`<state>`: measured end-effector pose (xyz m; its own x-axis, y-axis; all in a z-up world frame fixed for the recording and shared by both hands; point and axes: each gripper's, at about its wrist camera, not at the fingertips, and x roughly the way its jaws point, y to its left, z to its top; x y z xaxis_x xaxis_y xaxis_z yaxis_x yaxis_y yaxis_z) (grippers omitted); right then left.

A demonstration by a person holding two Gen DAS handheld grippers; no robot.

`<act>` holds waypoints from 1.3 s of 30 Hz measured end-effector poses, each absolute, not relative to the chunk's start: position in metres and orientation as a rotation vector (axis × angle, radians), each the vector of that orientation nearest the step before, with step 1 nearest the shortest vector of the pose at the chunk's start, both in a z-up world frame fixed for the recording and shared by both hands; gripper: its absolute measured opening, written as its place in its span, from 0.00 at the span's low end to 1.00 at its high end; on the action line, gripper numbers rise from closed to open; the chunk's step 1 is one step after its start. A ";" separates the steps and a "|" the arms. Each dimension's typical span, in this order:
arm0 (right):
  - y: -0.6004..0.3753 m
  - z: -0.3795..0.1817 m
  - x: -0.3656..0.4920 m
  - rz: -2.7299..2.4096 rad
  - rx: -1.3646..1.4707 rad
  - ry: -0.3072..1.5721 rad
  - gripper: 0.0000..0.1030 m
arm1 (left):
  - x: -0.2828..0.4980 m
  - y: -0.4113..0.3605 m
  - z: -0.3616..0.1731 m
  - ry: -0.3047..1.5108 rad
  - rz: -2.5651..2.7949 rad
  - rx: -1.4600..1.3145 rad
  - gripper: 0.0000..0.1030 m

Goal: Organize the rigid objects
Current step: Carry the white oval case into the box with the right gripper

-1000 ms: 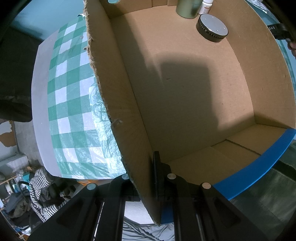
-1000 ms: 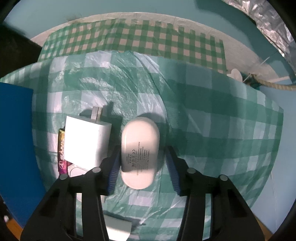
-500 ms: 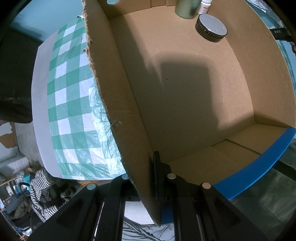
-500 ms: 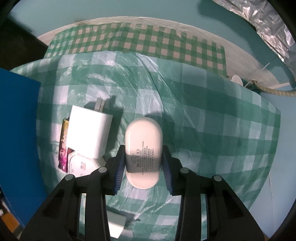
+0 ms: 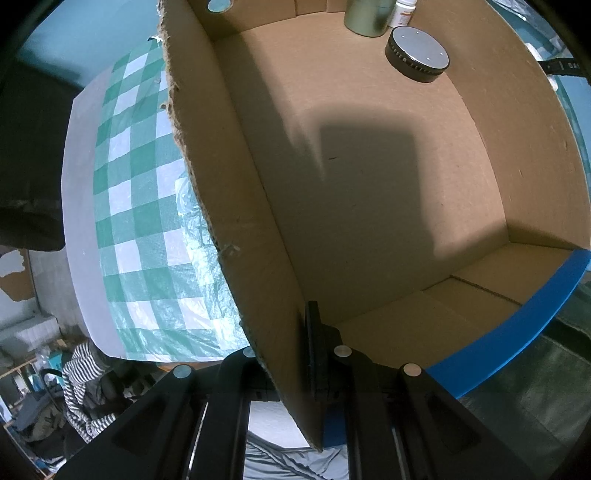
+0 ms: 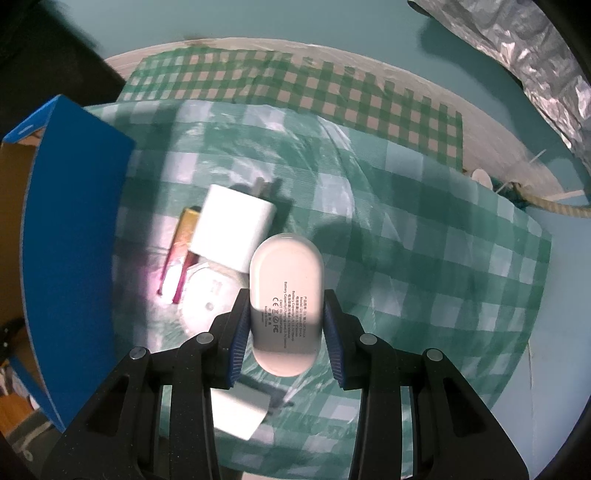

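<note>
Right gripper (image 6: pixel 286 325) clamps white oval charging case (image 6: pixel 285 295), probably earbuds; left gripper (image 5: pixel 295 354) pinches cardboard box (image 5: pixel 236 206) wall.

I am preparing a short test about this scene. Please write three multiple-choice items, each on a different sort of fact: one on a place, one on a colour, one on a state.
1. Where does the round black puck with the grey top lie?
A. On the checked cloth
B. Inside the cardboard box
C. Between the right gripper's fingers

2. What colour is the outside of the cardboard box?
A. Red
B. White
C. Blue

3. What is the state of the right gripper?
A. Shut on the white oval case
B. Open wide over a bare cloth
C. Shut on the box wall

Answers:
1 B: the puck rests on the box floor in a far corner, beside a metal can.
2 C: the outer wall shows blue in both views.
3 A: its blue pads press on both sides of the white oval case, above the checked cloth.
</note>
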<state>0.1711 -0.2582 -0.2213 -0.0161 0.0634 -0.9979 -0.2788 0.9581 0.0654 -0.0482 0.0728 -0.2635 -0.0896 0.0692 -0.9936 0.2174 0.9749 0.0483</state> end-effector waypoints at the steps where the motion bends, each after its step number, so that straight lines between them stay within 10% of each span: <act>1: -0.256 -0.218 0.170 0.281 -0.176 1.564 0.36 | -0.048 0.072 -0.263 1.660 -0.126 0.219 0.08; 39: -0.098 -0.123 0.150 0.639 -0.429 1.388 0.36 | -0.050 0.073 -0.262 1.636 -0.141 0.233 0.08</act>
